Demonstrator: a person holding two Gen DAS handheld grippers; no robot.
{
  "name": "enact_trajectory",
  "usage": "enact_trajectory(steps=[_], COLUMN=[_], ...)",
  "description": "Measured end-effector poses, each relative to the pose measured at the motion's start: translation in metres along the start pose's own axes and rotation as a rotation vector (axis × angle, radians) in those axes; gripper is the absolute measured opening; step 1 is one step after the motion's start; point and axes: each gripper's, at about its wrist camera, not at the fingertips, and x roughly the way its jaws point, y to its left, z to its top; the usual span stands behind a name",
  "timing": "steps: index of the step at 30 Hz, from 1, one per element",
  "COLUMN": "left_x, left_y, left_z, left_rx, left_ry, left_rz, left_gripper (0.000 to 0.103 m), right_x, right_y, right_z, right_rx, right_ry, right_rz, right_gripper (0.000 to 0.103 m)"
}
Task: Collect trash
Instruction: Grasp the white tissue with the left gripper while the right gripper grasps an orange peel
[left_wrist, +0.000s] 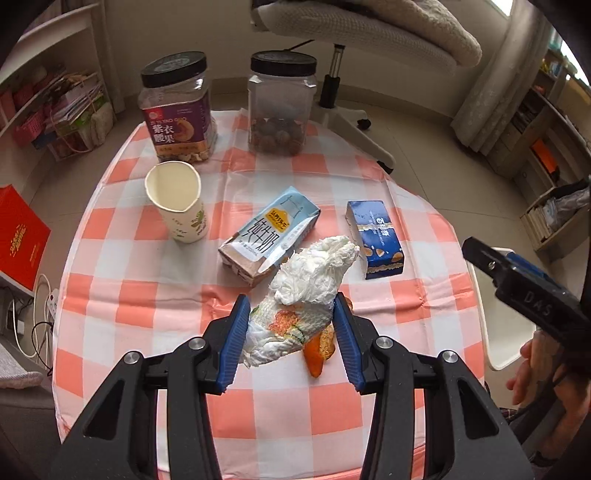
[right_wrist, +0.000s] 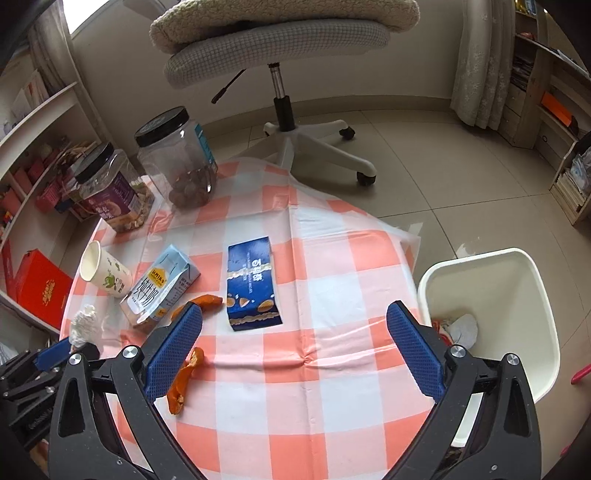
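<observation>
My left gripper (left_wrist: 291, 314) is shut on a crumpled white tissue (left_wrist: 303, 295) with a printed patch, just above the checked table. Orange peel (left_wrist: 317, 350) lies under it. In the right wrist view the tissue (right_wrist: 84, 325) sticks up from the left gripper at the far left. My right gripper (right_wrist: 293, 332) is open and empty above the table. Orange peel pieces (right_wrist: 183, 380) lie by its left finger. A milk carton (left_wrist: 267, 236), a blue snack box (left_wrist: 376, 236) and a paper cup (left_wrist: 179, 203) sit on the table. The white bin (right_wrist: 517, 280) stands at the right, holding some trash.
Two black-lidded jars, one of cashews (left_wrist: 177, 110) and one of brown nuts (left_wrist: 280, 107), stand at the table's far edge. An office chair (right_wrist: 284, 110) is beyond the table. Shelves line both sides. A red box (left_wrist: 18, 236) is at the left.
</observation>
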Motion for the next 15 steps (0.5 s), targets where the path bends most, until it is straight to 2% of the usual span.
enact_trajectory(steps=[2,5,9,12,14,15], left_x=[-0.018,-0.040,-0.056,-0.061,-0.059,-0.059], left_y=[0.019,0.037,0.053,0.060,0.063,0.063], left_z=[-0.003,-0.007,-0.008,-0.010,-0.010,-0.011], left_rx=[-0.076,-0.138,-0.156,-0.162,-0.163,-0.160], left_ry=[-0.036,-0.091,-0.139,-0.145,-0.141,-0.138], left_rz=[0.008,0.039,0.071,0.076,0.088,0.094], left_gripper=[0.046,0.046,0.046,0.046,0.046,0.046], right_x=[0.013,0.031,0.049,0.059,0.066,0.070], right_y=[0.020,0.054,0.093,0.107,0.115,0.118], right_z=[-0.012,-0.033,-0.058,-0.069,-0.074,-0.077], right_rx=[-0.022,-0.077,-0.196,-0.242,-0.272,-0.289], right_ry=[0.049,0.107,0.135,0.168,0.182,0.196], right_rz=[0.027,0.069,0.041,0.045,0.051,0.059], right_gripper=[0.096,0.096,0.095,0.094,0.085,0.064])
